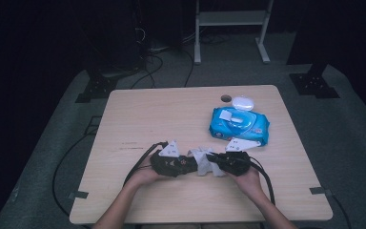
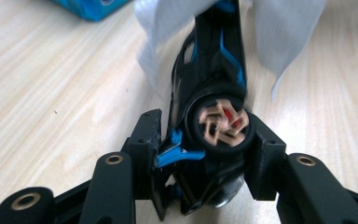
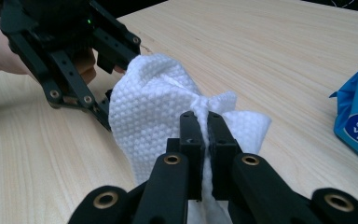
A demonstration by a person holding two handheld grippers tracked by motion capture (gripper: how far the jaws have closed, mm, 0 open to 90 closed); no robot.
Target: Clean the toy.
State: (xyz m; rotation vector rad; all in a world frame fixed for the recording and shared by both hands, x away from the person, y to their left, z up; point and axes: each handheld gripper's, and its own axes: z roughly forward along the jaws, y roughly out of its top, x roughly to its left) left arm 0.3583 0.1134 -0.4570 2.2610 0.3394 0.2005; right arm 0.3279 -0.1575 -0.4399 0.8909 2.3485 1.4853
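At the lower centre of the table (image 1: 138, 109), your left gripper (image 2: 205, 140) is clamping the toy car (image 2: 214, 93) steady while your right gripper (image 3: 204, 140), pinched on the wet wipe (image 3: 154, 121), is wiping it.

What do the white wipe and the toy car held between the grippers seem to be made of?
White wipe: soft nonwoven cloth, judging by its embossed dotted texture and limp folds. Toy car: likely hard glossy plastic, black with blue trim; its tyre looks like matte rubber.
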